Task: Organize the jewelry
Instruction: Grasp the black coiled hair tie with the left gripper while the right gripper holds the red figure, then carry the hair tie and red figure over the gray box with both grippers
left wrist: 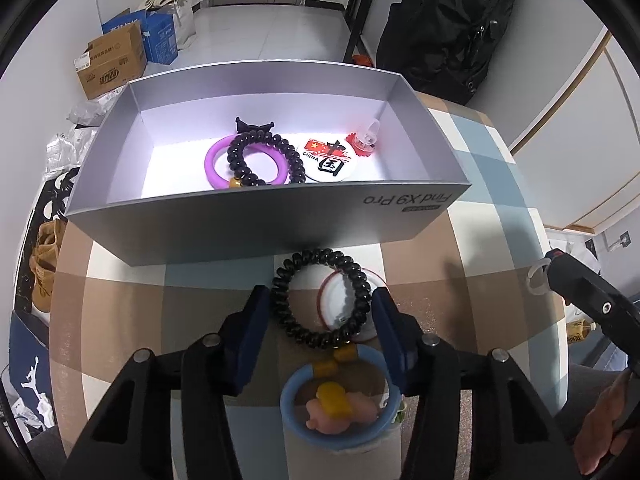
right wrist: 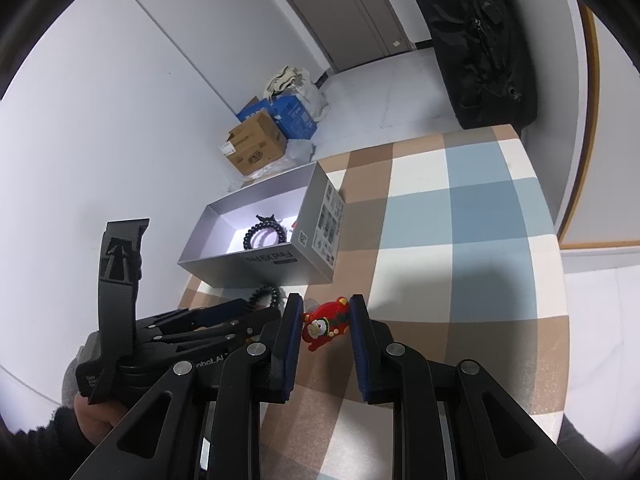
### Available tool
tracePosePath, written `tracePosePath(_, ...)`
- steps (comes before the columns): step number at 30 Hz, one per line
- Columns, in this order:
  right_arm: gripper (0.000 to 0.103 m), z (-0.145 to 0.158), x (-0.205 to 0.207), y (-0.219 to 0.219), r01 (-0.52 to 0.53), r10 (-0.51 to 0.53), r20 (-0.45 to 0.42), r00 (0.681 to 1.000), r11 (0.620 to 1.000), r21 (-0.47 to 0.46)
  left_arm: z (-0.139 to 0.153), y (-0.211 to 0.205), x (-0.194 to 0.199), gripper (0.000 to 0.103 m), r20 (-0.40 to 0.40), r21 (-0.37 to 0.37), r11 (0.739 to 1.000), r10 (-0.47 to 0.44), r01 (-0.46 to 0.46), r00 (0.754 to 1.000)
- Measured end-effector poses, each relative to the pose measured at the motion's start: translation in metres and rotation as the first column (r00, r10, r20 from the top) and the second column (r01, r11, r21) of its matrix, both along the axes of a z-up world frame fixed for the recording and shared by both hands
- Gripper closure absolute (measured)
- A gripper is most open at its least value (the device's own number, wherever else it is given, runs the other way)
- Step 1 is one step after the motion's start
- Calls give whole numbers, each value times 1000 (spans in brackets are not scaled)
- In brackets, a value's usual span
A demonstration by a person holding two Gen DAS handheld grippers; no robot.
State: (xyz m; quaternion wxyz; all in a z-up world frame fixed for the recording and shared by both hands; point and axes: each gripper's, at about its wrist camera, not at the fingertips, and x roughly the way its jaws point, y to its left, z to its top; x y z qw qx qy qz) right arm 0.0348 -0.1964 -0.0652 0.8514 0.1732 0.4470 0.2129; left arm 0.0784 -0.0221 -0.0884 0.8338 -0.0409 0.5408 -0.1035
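- Left hand-held gripper (left wrist: 320, 312) is spread wide around a black spiral bracelet (left wrist: 320, 300) lying on the counter (left wrist: 480, 240), just before the grey box (left wrist: 260, 224).
- Right hand-held gripper (right wrist: 326, 320) is parted, flanking a red Santa charm (right wrist: 326, 322).

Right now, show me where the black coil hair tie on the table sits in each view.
Left wrist: hair tie lies lower centre, between the open fingers of the left gripper, just in front of the grey box.
Right wrist: only an arc of it shows, left of centre, below the box.
Shared landmark: the grey box.
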Motion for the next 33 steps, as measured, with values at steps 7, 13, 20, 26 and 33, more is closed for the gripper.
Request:
tracePosePath(7,81,0,0,-3,13,-13,-5,1000,1000,10,2,2,-1,58,-19,-34,999,30,-31,999)
tracePosePath(13,81,0,2,0,12,-12,-5,1000,1000,7,2,4,-2,59,-18,-32,999,24,-24,1000)
tracePosePath(20,81,-2,3,4,22,-22,-2,1000,1000,-3,7,2,-4,60,-8,-53,998,15,-16,1000)
tracePosePath(26,81,-2,6,11,33,-33,-9,999,999,-9,11,10,-7,60,5,-75,997,22,-22,1000)
tracePosePath(33,81,9,7,32,9,-8,34,999,1000,-11,20,19,-10,60,37,-103,994,43,-39,998)
